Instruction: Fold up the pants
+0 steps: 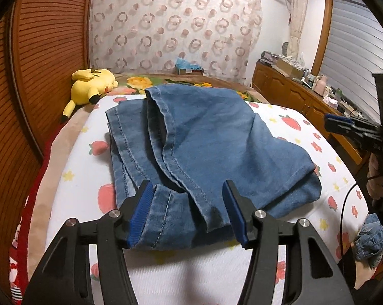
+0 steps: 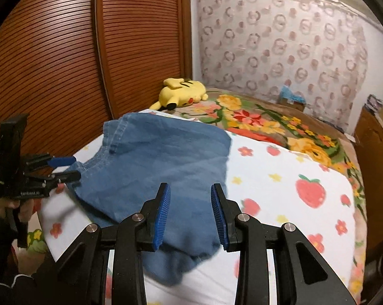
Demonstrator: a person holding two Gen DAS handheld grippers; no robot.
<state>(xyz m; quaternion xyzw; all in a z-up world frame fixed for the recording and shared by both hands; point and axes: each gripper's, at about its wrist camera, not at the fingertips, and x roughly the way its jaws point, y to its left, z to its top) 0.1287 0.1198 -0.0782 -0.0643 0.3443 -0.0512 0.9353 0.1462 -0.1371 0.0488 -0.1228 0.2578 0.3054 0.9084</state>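
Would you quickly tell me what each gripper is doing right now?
Left gripper: open, fingers either side of the jeans hem.
Right gripper: open, holding nothing.

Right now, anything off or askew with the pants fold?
Yes. The pants lie bunched on the bed sheet: leg hems splay apart at the far end, edges unaligned, folds lumpy. Both the left gripper and right gripper are open.

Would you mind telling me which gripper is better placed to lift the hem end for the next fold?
Probably the left gripper: its open jaws already straddle the pants hem.
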